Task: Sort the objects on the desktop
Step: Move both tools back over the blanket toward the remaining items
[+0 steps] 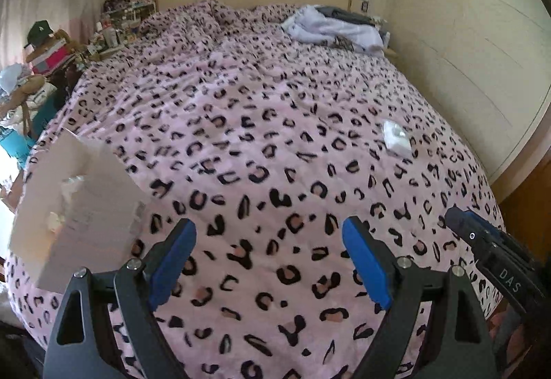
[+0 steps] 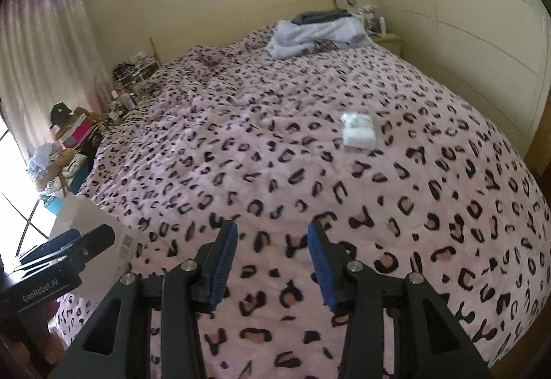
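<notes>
Tools are hanging empty over the leopard-print bed (image 1: 275,103): left tool (image 1: 268,262) gaping wide, right tool (image 2: 272,258) narrower, white packet (image 2: 358,131) lying ahead.

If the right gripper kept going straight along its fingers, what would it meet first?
Most likely the leopard-print bedspread itself. The right gripper is angled down at bare cover, jaws empty. The small white packet lies farther on and to the right, apparently off that line.
</notes>
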